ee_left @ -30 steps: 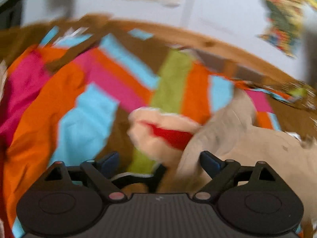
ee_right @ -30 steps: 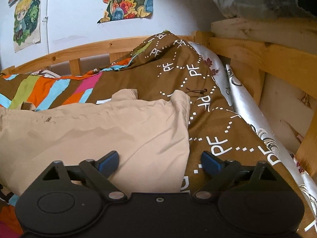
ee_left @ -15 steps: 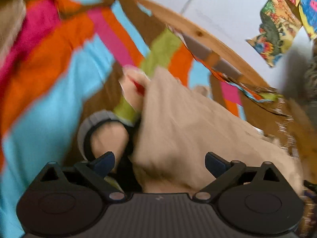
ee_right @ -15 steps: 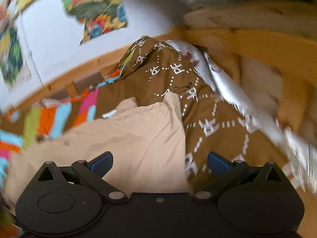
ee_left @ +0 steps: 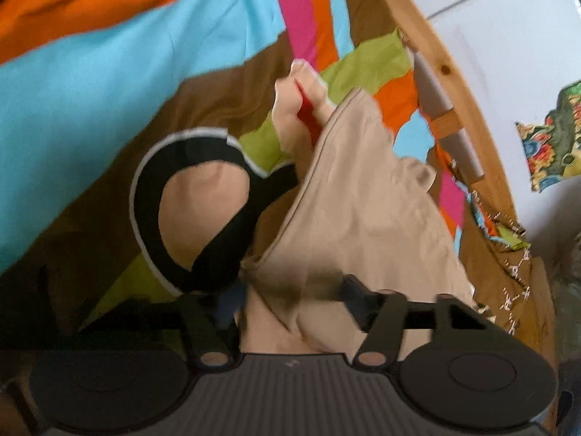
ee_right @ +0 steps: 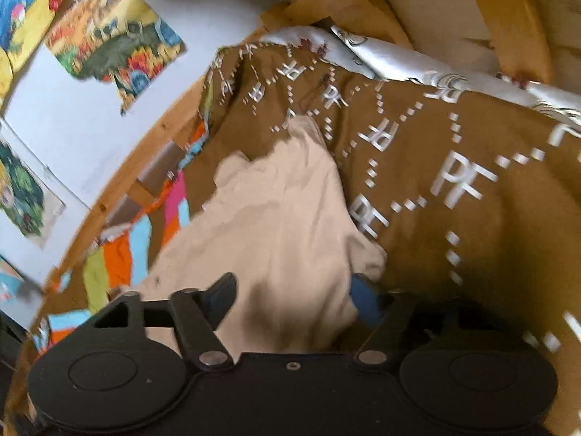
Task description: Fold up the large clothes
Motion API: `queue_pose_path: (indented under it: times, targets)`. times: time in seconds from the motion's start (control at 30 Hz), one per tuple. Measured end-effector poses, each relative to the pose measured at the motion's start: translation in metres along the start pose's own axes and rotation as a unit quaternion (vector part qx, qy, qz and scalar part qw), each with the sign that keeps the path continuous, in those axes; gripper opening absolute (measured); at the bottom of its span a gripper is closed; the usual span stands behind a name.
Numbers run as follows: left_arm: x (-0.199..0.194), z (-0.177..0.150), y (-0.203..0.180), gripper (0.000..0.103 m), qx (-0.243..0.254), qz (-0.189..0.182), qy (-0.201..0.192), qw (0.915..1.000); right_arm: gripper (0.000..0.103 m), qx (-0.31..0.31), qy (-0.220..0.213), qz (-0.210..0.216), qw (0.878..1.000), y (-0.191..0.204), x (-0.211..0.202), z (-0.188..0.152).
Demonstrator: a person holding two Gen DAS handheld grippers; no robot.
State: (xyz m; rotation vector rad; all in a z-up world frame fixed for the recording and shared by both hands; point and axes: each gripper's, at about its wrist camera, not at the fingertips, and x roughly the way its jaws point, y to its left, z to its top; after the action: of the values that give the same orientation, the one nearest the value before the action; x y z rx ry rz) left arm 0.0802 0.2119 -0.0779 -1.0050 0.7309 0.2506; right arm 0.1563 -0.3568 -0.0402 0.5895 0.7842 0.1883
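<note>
Step in hand: both tongs are down on the beige garment, one at each end. I'd call this the grab before a fold, with cloth bunched between both pairs of fingers.
Left tongs: part-closed with beige cloth bunched between the fingers; whether they pinch it yet I cannot tell, the frame is blurred.
Right tongs: fingers either side of a beige corner, gap narrow; a firm hold is not certain.
Where the garment is: lying on the striped bedcover, running from the tongs toward 1 o'clock in the left view and reaching the wooden bed rail.
Black collar piece: at 10 o'clock from the left tongs, white-edged.
Next move: likely close fully, lift both ends together, keep the edge taut.
Writing: "PF" repeated in white on the brown cover; wall posters unreadable.
</note>
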Motion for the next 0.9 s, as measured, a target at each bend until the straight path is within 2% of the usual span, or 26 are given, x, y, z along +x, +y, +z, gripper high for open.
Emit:
queue_pose_path:
  times: [0.03, 0.13, 0.23, 0.3, 0.37, 0.4, 0.47, 0.5, 0.53, 0.57, 0.6, 0.63, 0.73, 0.9]
  targets:
    - [-0.002, -0.001, -0.001, 0.062, 0.003, -0.001, -0.001, 1.0000, 0.065, 0.007, 0.016, -0.009, 1.000, -0.002, -0.003, -0.002]
    - [-0.006, -0.004, 0.000, 0.063, 0.007, -0.002, 0.016, 0.9998, 0.066, 0.026, 0.020, -0.005, 0.999, -0.009, -0.010, -0.004]
    - [-0.006, -0.005, 0.004, 0.072, 0.004, -0.011, 0.025, 0.9996, 0.065, 0.033, -0.005, -0.003, 0.999, -0.008, -0.005, 0.000]
    - [-0.006, -0.005, 0.006, 0.076, -0.009, -0.022, 0.024, 0.9994, 0.058, 0.020, -0.030, -0.018, 0.999, -0.005, -0.002, 0.003]
    - [-0.003, -0.003, 0.005, 0.078, -0.014, -0.023, 0.022, 0.9994, 0.041, -0.003, -0.056, -0.040, 0.998, -0.003, 0.000, 0.004]
    - [-0.001, -0.002, 0.003, 0.077, -0.009, -0.018, 0.019, 0.9996, 0.038, -0.011, -0.063, -0.051, 0.997, -0.003, 0.003, 0.005]
    - [0.002, -0.002, -0.002, 0.065, 0.004, -0.001, 0.012, 0.9999, 0.033, -0.015, -0.067, -0.059, 0.996, -0.005, 0.009, 0.006]
    - [0.003, -0.002, -0.005, 0.053, 0.014, 0.012, 0.005, 0.9998, 0.031, -0.018, -0.070, -0.063, 0.995, -0.004, 0.010, 0.005]
    - [0.002, -0.002, -0.008, 0.040, 0.023, 0.018, -0.001, 0.9996, 0.026, -0.024, -0.072, -0.066, 0.995, -0.002, 0.009, 0.004]
    - [-0.001, -0.003, -0.010, 0.032, 0.031, 0.021, -0.011, 0.9992, 0.017, -0.028, -0.075, -0.067, 0.995, 0.000, 0.007, 0.003]
    - [-0.005, -0.004, -0.013, 0.018, 0.041, 0.027, -0.022, 0.9985, 0.013, -0.030, -0.079, -0.065, 0.994, 0.003, 0.003, 0.003]
    - [-0.008, -0.004, -0.016, 0.010, 0.049, 0.027, -0.030, 0.9979, 0.010, -0.035, -0.085, -0.066, 0.994, 0.006, -0.002, 0.003]
    - [-0.029, -0.006, -0.027, 0.003, 0.064, 0.005, -0.058, 0.9962, 0.006, -0.059, -0.103, -0.066, 0.991, 0.021, -0.027, 0.001]
    - [-0.065, -0.012, -0.054, 0.002, 0.120, 0.003, -0.080, 0.9896, 0.004, -0.053, -0.117, -0.077, 0.989, 0.026, -0.059, -0.006]
